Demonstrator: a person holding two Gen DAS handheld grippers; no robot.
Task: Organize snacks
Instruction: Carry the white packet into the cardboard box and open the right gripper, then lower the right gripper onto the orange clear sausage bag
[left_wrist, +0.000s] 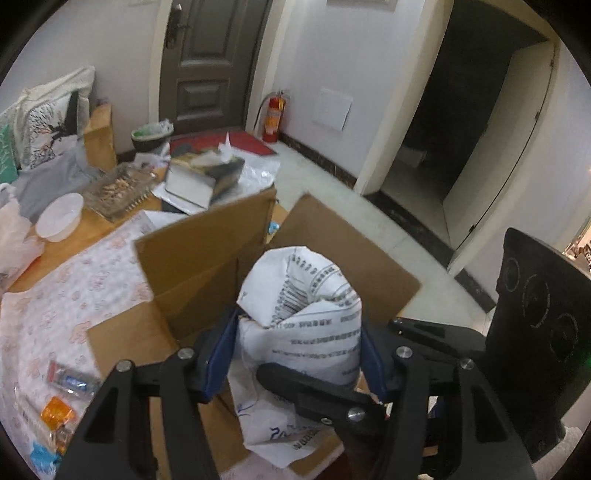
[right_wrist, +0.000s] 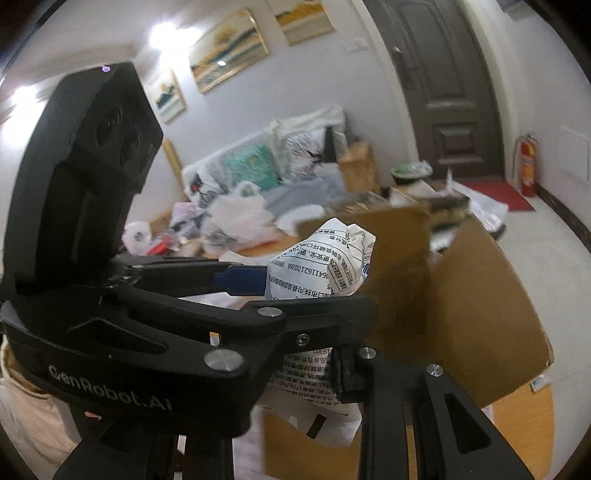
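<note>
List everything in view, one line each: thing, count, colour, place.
white printed bag: one, white with black print, held at the open box
cardboard box: one, brown, flaps up, on the table
small wrapped snacks: several, orange, blue and clear, on the cloth left of the box
bowl: one, white, far left of the table
fire extinguisher: one, red, beside the door
door: one, dark brown, far wall
framed pictures: three, gold frames, on the wall
left gripper: one, black with blue pads, clamped on the bag
right gripper: one, black, pinching the bag's lower part
</note>
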